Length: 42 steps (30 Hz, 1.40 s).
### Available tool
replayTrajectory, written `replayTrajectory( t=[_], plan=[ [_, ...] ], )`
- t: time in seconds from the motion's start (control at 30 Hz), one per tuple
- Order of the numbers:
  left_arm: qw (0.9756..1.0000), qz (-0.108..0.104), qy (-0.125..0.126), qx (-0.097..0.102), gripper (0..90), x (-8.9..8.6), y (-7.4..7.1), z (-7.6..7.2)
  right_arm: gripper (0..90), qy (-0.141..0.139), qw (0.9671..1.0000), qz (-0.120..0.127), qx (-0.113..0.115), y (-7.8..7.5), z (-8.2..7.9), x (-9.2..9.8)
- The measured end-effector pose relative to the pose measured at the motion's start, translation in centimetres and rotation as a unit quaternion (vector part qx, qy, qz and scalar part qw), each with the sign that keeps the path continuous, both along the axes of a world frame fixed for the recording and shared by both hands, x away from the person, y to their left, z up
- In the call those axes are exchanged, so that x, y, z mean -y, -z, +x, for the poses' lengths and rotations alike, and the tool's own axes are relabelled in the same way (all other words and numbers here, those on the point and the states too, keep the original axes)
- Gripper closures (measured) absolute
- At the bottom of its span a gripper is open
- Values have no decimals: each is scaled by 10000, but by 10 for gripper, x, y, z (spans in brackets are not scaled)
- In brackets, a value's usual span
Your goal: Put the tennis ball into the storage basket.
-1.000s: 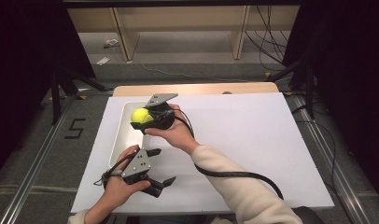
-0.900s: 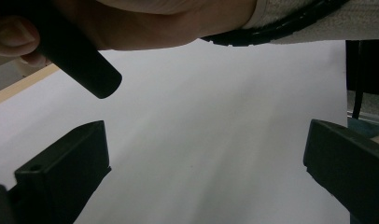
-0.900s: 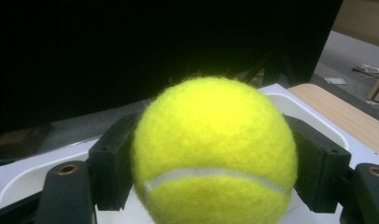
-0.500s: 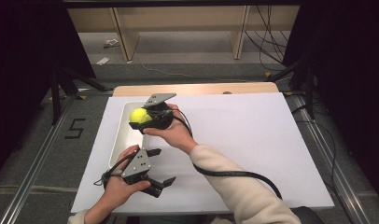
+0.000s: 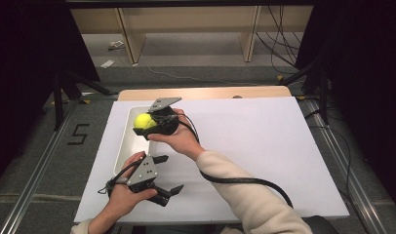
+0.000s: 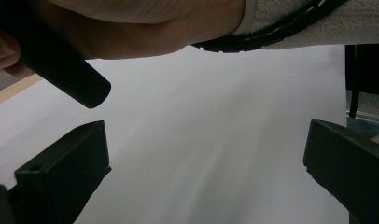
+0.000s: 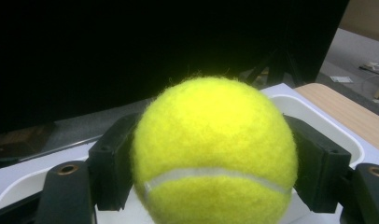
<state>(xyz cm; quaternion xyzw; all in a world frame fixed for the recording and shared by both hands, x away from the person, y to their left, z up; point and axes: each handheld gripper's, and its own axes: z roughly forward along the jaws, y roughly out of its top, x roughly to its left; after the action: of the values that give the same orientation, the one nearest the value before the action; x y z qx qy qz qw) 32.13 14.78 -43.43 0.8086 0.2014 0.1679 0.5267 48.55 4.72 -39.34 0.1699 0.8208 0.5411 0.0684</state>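
Observation:
A yellow tennis ball (image 5: 144,121) (image 7: 214,151) is clamped between the jaws of my right gripper (image 5: 146,123) (image 7: 214,163), which holds it just above the far end of a white tray (image 5: 127,146) (image 7: 318,114) on the left of the white table sheet (image 5: 264,146). My left gripper (image 5: 168,195) (image 6: 204,177) rests low near the front edge of the sheet, jaws wide apart with nothing between them. In the left gripper view, the right hand (image 6: 131,28) and its black cable (image 6: 281,28) cross overhead.
The white sheet covers a wooden table whose far edge (image 5: 206,92) shows. Metal rails (image 5: 35,170) run along both sides on the floor. A wooden shelf frame (image 5: 186,29) stands beyond the table. Dark curtains flank both sides.
The right gripper with the ball has edged slightly toward the tray's far end. The left gripper has stayed in place.

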Motion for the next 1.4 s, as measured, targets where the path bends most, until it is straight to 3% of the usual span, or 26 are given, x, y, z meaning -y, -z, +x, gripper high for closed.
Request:
replayTrajectory(
  t=[1.4],
  plan=[
    [10000, 27, 31, -1, 0, 0, 0, -1, 269, -170, 9996, -198, -102, 4, 5, -16]
  ],
)
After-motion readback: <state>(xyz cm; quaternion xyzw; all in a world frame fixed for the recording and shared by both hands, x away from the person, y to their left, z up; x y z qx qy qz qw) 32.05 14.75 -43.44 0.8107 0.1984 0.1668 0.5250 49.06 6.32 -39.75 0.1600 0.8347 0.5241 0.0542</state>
